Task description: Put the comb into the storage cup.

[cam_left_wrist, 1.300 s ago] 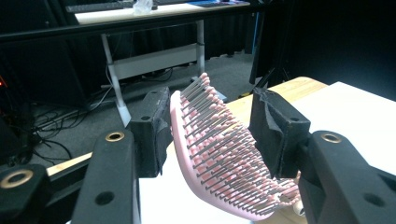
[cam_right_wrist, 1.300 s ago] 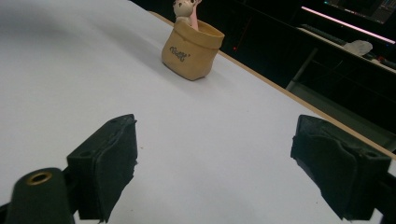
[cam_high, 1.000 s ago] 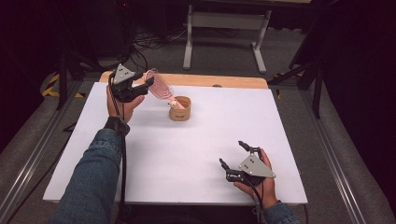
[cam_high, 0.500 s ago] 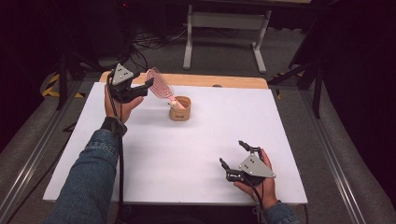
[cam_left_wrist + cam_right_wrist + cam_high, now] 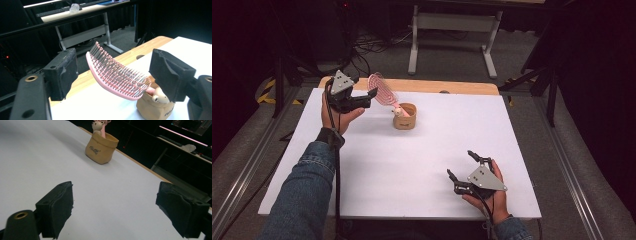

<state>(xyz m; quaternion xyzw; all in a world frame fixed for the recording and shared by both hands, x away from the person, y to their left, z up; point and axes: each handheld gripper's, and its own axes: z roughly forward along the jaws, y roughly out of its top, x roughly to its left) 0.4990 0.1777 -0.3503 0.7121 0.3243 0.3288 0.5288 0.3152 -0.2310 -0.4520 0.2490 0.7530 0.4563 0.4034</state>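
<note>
A pink hairbrush (image 5: 381, 89) stands slanted with its handle in a small tan cup (image 5: 405, 116) at the far middle of the white table. Its bristled head (image 5: 117, 75) leans toward my left gripper (image 5: 369, 98). That gripper's jaws have just been opening; the brush head lies between the pads with a gap on each side, so it is open. The cup (image 5: 155, 110) sits below the right jaw. My right gripper (image 5: 460, 163) rests near the front right edge, open and empty, facing the cup (image 5: 101, 148) from a distance.
The white table top (image 5: 412, 165) has a wooden strip (image 5: 437, 86) along its far edge. Beyond it on the floor stand a grey metal frame (image 5: 452, 30) and cables. Dark rails run along both sides of the table.
The left gripper's jaws have spread apart from the brush head, which stays leaning out of the cup. The right hand has not moved.
</note>
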